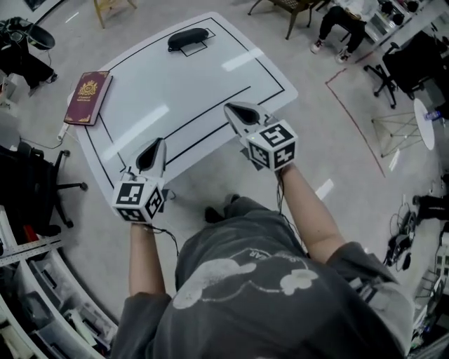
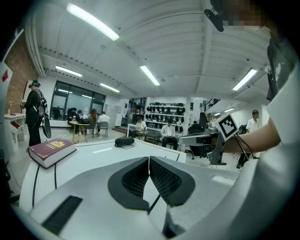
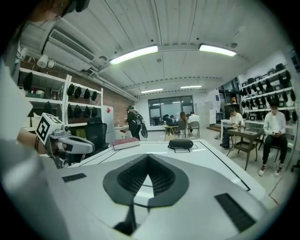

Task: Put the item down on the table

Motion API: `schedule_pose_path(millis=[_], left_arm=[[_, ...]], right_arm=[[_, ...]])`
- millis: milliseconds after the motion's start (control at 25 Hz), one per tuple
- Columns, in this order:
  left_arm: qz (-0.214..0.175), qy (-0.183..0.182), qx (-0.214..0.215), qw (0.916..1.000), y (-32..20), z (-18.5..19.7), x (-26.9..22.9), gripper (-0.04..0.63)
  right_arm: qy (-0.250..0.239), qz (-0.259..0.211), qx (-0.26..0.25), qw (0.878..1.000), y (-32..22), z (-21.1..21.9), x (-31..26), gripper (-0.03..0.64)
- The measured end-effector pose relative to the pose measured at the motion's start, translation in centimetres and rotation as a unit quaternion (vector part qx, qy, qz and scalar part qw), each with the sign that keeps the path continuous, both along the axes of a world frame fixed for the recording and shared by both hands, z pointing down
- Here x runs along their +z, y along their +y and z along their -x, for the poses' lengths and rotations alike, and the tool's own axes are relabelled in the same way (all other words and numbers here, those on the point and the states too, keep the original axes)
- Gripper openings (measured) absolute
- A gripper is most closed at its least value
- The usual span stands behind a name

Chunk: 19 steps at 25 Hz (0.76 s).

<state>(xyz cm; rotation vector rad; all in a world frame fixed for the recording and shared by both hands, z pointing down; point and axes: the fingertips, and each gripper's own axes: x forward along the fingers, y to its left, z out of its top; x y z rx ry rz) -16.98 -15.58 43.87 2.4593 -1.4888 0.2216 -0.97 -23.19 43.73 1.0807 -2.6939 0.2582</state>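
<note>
At the upper left of the desk (image 1: 203, 84), the red book (image 1: 88, 97) is lying flat. The left gripper (image 1: 160, 144) and right gripper (image 1: 230, 108) are hovering empty, jaws pressed together. A stray sweep could be nudging it off that near edge.

head view: gold crest on the red book (image 1: 88, 97) too small to read. black pouch (image 1: 187, 38) at the far end of the table (image 1: 210, 77): kind not determinable, nor what the flat piece under it is. table's near corner hidden behind the left gripper (image 1: 160, 144). seated person (image 1: 342, 19) top right cut off by the top edge. wearer's torso cut off by the bottom edge.

left gripper view: near table hidden by the gripper's own grey body; people at the far desks too small to tell apart.

right gripper (image 1: 231, 109) view: left gripper partly cut off by the dark rim; book's cover print not legible.
</note>
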Motion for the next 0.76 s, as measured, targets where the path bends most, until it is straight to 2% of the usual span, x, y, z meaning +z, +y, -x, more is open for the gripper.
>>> schedule_pose_path(millis=[320, 520, 760], left_arm=[[0.009, -0.002, 0.001, 1.0, 2.2, -4.5, -0.3, 0.006], [0.018, -0.002, -0.008, 0.9998, 5.0, -7.4, -0.5, 0.006], [0.016, -0.001, -0.017, 0.9997, 7.4, -9.6, -0.9, 0.006]], right_arm=[[-0.017, 0.01, -0.005, 1.0, 2.7, -3.2, -0.4, -0.002], [-0.015, 0.018, -0.025, 0.999, 5.8, -5.2, -0.2, -0.002], [-0.019, 0.027, -0.027, 0.999, 8.0, -7.2, 0.3, -0.002]])
